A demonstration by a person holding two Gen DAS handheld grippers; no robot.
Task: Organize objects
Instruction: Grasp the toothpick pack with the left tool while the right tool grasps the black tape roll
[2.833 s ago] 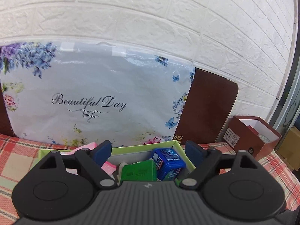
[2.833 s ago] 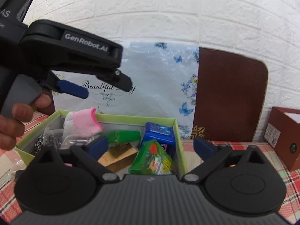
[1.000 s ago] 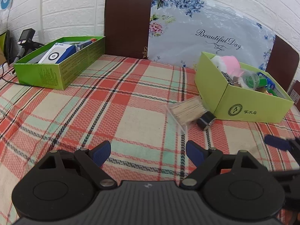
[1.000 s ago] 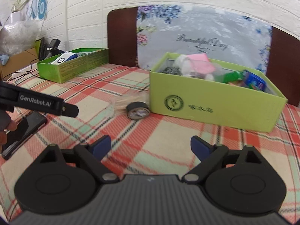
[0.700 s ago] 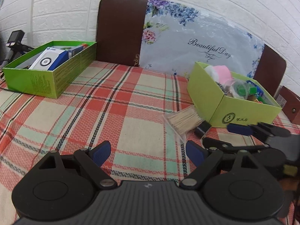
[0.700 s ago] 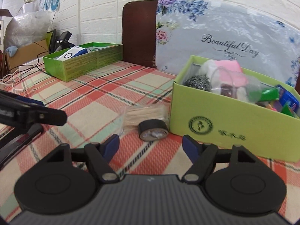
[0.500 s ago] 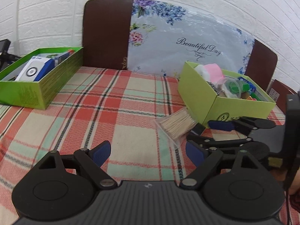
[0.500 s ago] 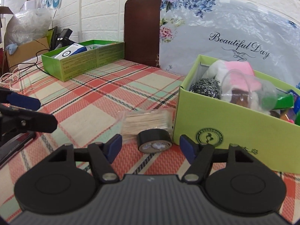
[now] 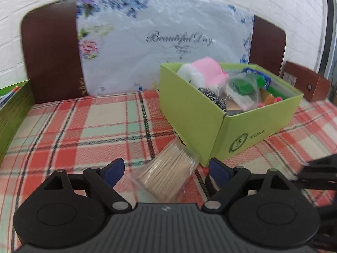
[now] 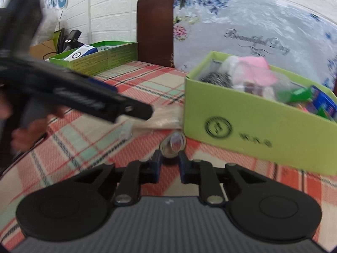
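On plaid cloth (image 9: 88, 126), right gripper (image 10: 170, 163) jaws pinch upright tape roll (image 10: 173, 144); left gripper (image 9: 164, 169) agape.

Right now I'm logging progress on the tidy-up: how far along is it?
Done: the green box already holds many items. In hand: the right tongs have just been closing on the black tape roll on the tablecloth. Left: the toothpick pack lies loose between the open left tongs, ungripped.
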